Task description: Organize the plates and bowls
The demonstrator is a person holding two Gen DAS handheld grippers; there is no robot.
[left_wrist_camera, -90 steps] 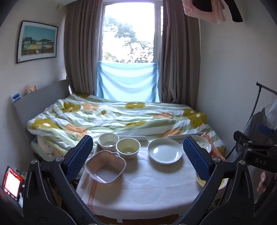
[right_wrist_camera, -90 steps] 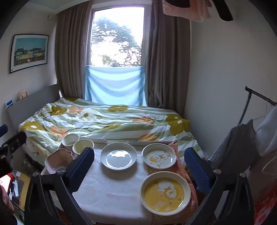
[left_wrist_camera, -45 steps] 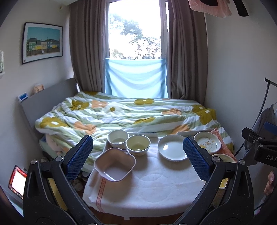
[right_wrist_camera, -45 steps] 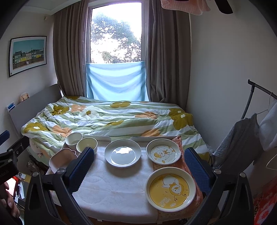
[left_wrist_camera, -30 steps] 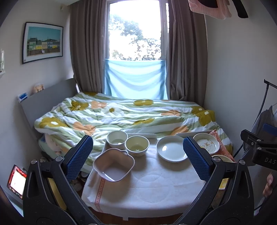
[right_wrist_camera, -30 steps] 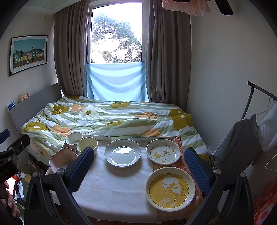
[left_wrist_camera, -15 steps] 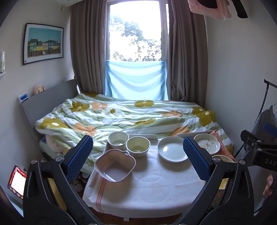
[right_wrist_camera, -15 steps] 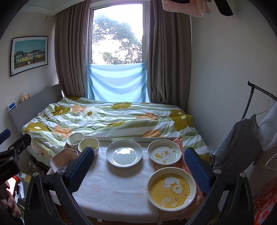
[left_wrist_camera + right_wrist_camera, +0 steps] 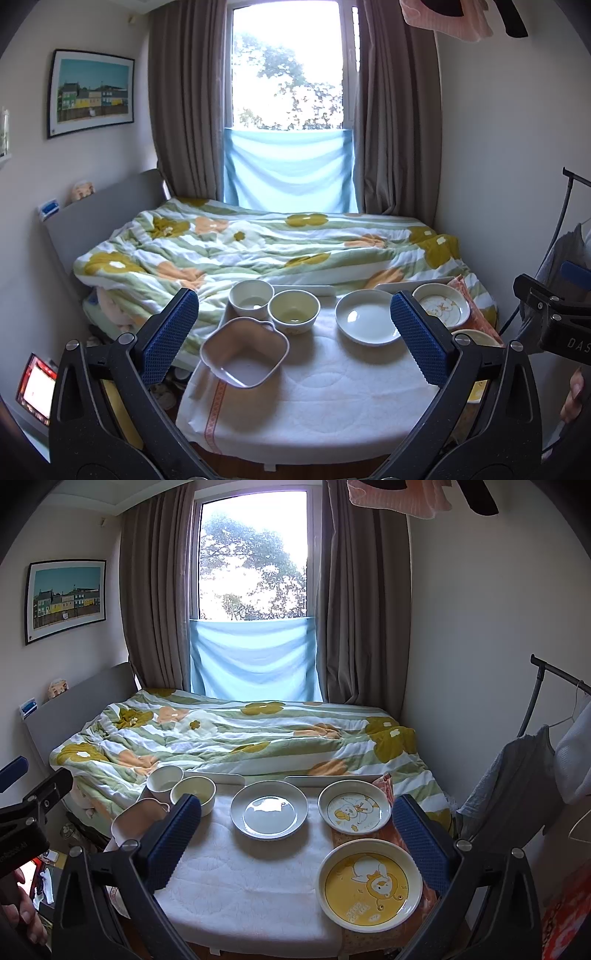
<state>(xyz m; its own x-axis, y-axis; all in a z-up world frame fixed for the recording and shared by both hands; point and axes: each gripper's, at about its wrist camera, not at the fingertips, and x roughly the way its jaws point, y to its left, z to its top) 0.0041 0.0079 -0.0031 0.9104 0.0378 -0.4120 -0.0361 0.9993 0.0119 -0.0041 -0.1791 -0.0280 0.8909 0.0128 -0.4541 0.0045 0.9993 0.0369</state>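
On a small table with a white cloth stand a pink square bowl, a white round bowl, a cream round bowl, a plain white plate, a small white duck plate and a large yellow duck plate. My left gripper is open and empty, held back from the table's near edge. My right gripper is open and empty, also short of the table. The dishes also show in the right wrist view, with the white plate in the middle.
A bed with a flowered quilt lies just behind the table, under a window with brown curtains. A clothes rack with hanging garments stands at the right. A lit screen sits low at the left.
Both views have drifted only slightly over the last second. Both grippers stay open and nothing on the table has moved.
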